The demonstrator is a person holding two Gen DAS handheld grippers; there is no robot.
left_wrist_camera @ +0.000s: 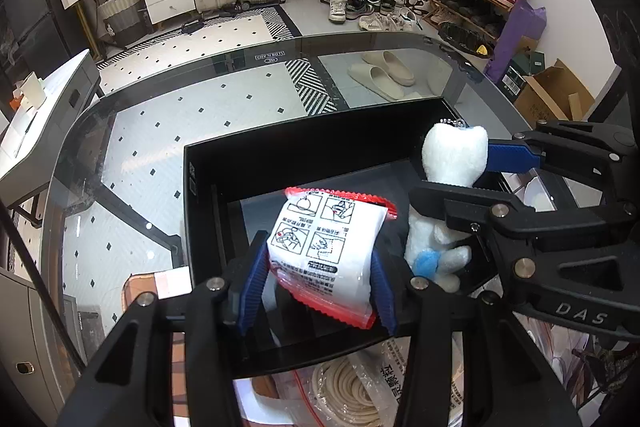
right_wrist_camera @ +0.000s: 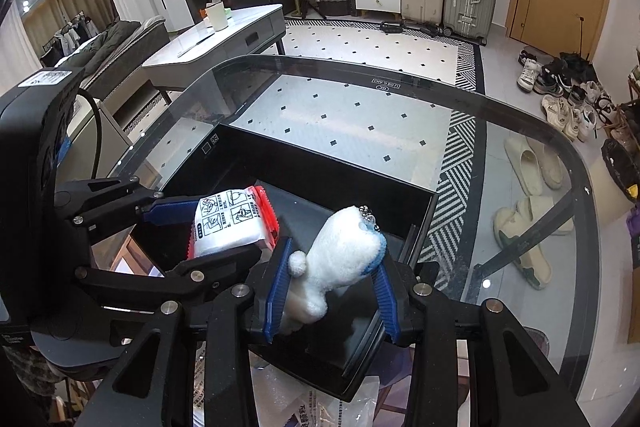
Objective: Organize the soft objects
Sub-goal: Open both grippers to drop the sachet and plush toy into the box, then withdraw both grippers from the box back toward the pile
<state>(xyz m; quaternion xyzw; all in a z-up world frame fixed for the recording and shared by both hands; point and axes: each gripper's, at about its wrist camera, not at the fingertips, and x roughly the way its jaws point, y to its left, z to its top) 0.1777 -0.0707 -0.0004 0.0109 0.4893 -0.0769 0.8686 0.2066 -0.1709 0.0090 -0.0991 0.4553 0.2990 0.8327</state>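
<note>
The main risk at this stage is a collision between the two tools: both hang over the same black tray [left_wrist_camera: 192, 187] on the glass table [left_wrist_camera: 160, 99], close side by side, so a release made while they are crowded together could knock one item out of place or over the tray wall. A second risk is snagging; the plush tooth toy [right_wrist_camera: 344, 251] carries a bead chain at its top, which may catch on a pad as the jaws part. The sachet [left_wrist_camera: 324, 247] (white, red-edged, slippery film) may slide sideways out of a loose hold and land on the clutter near the tray instead of inside it. The left gripper [left_wrist_camera: 320, 283] is clamped on the sachet, gripping its two side edges, and points steeply down toward the tray's near left part. The right gripper [right_wrist_camera: 332, 287] is clenched on the toy's body, also pitched steeply down, over the tray's right part. Neither item appears to rest on the tray floor yet.
</note>
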